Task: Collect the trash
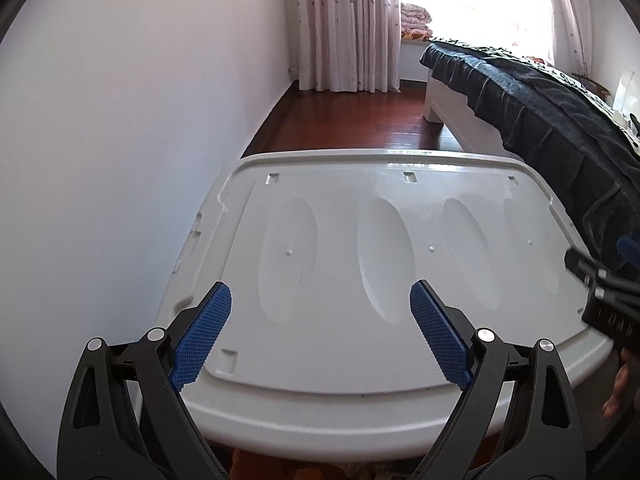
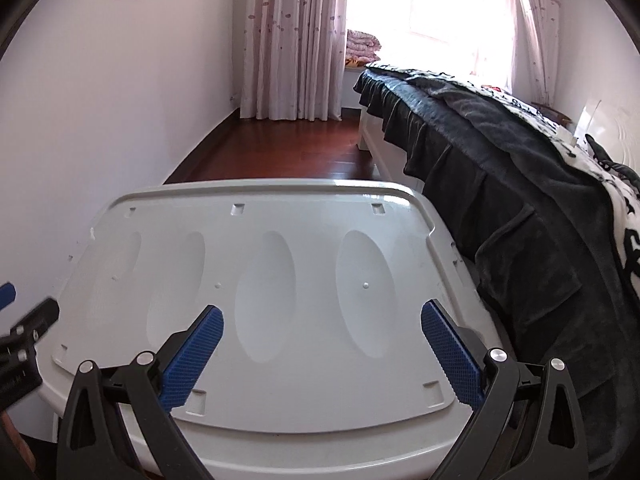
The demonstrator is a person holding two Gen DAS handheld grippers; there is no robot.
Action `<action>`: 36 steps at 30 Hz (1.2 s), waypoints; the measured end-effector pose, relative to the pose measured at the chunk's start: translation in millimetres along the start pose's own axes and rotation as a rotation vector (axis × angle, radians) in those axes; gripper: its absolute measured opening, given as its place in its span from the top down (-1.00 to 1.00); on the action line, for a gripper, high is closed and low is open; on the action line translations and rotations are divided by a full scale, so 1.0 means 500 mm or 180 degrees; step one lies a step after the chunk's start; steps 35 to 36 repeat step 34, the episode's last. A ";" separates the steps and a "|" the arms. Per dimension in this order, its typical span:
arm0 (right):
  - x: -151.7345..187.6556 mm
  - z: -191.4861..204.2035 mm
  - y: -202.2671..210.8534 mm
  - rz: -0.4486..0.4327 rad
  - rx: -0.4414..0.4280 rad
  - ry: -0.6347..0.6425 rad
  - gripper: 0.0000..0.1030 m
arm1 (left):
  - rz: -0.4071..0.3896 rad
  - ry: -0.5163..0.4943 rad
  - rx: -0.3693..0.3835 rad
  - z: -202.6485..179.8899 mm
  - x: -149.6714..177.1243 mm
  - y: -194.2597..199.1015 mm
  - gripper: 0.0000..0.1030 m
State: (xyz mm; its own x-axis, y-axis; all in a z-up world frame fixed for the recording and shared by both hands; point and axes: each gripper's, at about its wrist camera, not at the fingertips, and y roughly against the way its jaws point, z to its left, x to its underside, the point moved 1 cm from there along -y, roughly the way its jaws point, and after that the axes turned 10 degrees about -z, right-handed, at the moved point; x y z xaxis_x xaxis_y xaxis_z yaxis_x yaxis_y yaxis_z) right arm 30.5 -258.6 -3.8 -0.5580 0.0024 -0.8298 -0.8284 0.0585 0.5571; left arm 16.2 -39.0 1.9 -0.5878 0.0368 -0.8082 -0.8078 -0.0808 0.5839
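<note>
A large white plastic lid (image 1: 340, 344) with oval dents covers a storage bin and fills the lower half of both views; it also shows in the right wrist view (image 2: 304, 396). No trash is visible on it. My left gripper (image 1: 320, 300) hovers over the lid's near edge, open and empty, blue pads wide apart. My right gripper (image 2: 322, 320) hovers over the lid's near right part, open and empty. The right gripper's body shows at the right edge of the left wrist view (image 1: 604, 292); the left gripper's body shows at the left edge of the right wrist view (image 2: 24, 336).
A white wall (image 1: 140, 160) runs along the left of the bin. A bed with a dark blanket (image 2: 500, 208) stands close on the right. Red-brown wooden floor (image 2: 288, 152) lies beyond, with pink curtains (image 2: 292, 40) and a bright window at the back.
</note>
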 end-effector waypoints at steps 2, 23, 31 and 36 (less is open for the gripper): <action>0.011 0.000 -0.011 0.0062 -0.0021 -0.0008 -0.89 | 0.0003 0.0045 0.0033 0.005 -0.003 -0.010 -0.72; 0.035 0.033 -0.037 0.0165 -0.0079 0.0177 -0.89 | -0.0084 -0.0016 0.0144 -0.028 0.004 -0.032 -0.72; 0.033 0.024 -0.041 0.0173 -0.0050 0.0124 -0.90 | -0.0084 -0.0121 0.0128 -0.040 0.009 -0.033 -0.72; 0.032 0.024 -0.041 0.0170 -0.0049 0.0128 -0.90 | -0.0065 -0.0093 0.0134 -0.037 0.010 -0.035 -0.72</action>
